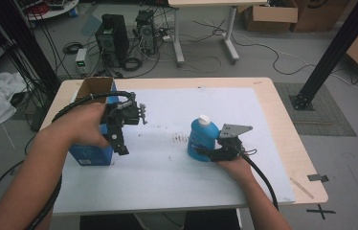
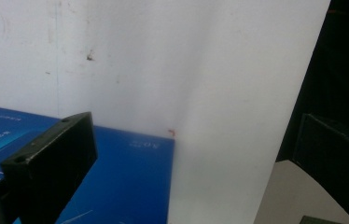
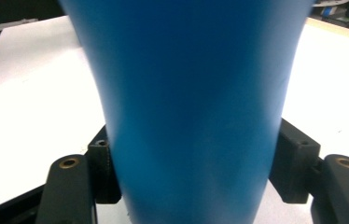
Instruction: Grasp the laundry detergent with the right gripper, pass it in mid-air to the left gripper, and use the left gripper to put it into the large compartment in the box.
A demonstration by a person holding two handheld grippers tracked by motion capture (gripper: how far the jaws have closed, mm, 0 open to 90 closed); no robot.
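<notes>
A blue bottle [image 1: 201, 136] with a white cap stands upright on the white mat [image 1: 167, 177], right of centre. My right gripper [image 1: 205, 151] comes at its lower part from the near side. In the right gripper view the bottle [image 3: 191, 93] sits between the two pads [image 3: 101, 168], which press on both its sides. A tall blue carton [image 1: 91, 154] with open brown flaps stands at the mat's left edge. My left gripper [image 1: 119, 138] hangs at the carton's right face, pointing down. Its jaws stand wide apart, one fingertip [image 2: 51, 163] over the blue carton [image 2: 130, 177].
The wooden table [image 1: 282, 120] borders the mat on the right and far side. Small dark marks dot the mat's middle [image 1: 179, 139]. On the floor beyond are computer towers [image 1: 112, 38], cables, a desk and cardboard boxes; a black frame post [image 1: 330, 52] rises at right.
</notes>
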